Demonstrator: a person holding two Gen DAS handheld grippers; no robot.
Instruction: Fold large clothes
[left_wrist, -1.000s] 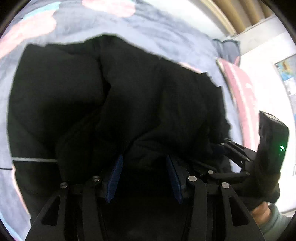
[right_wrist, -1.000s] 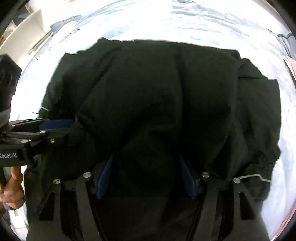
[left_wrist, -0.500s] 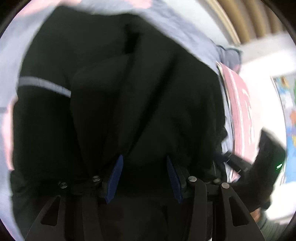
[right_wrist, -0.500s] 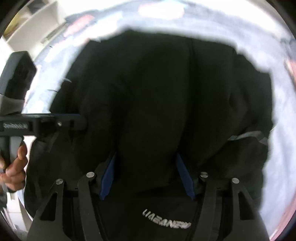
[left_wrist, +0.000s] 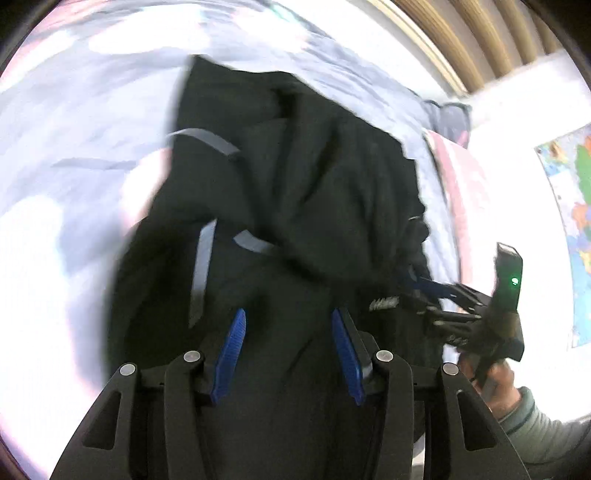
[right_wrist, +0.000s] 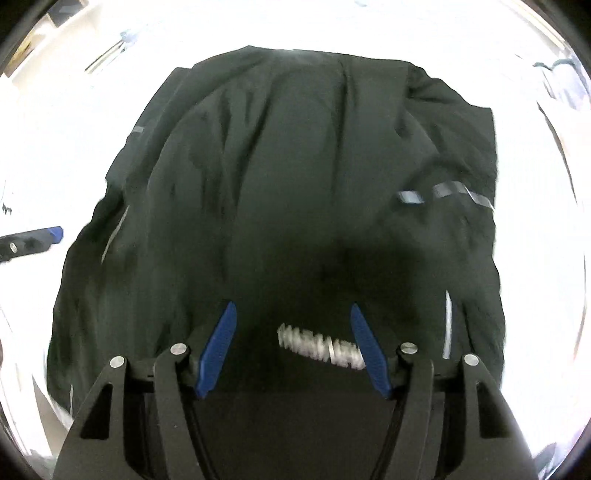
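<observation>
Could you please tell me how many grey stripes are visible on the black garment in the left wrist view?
3: one stripe at the black garment's upper left edge, one long stripe lower left, one short stripe mid-garment. Folds may hide others.

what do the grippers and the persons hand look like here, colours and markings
Both the left gripper and the right gripper are black linkage frames with silver pivot pins and blue ribbed finger pads. The right one's handle body carries a green light. The right hand is bare, with a grey-green sleeve cuff.
</observation>
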